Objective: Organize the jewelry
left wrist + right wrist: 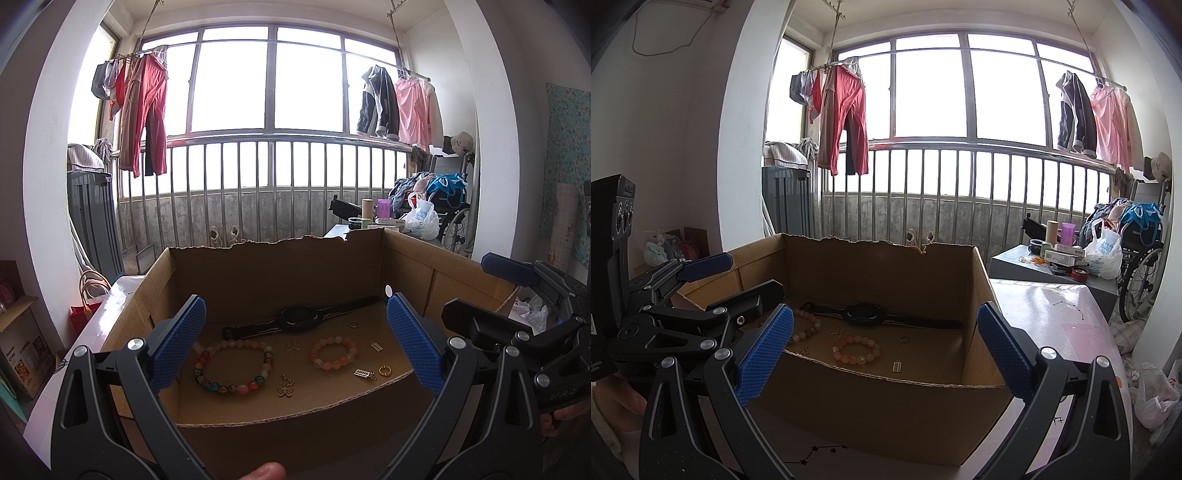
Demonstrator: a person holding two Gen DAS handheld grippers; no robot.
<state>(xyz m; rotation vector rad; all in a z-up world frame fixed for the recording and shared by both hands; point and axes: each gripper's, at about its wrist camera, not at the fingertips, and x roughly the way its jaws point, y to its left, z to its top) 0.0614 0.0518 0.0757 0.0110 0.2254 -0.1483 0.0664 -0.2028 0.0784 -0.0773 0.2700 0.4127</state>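
An open cardboard box [258,269] [886,406] holds the jewelry. On its floor lie a black watch [299,319] [864,314], a multicoloured bead bracelet [233,365], a pink bead bracelet [333,352] [856,349], gold butterfly charms [286,391], small abacus charms [364,373] [897,366] and gold rings [385,370] [904,338]. My left gripper [295,343] hovers open in front of the box, empty. My right gripper [884,350] is open too, held just before the box's near wall. Each gripper shows at the edge of the other's view.
The box rests on a glossy white and pink table [1056,317]. Behind it to the right a grey cabinet [1015,264] carries small boxes, cups and a plastic bag. A wheelchair [1141,266] stands far right. A railing and hanging clothes fill the window side.
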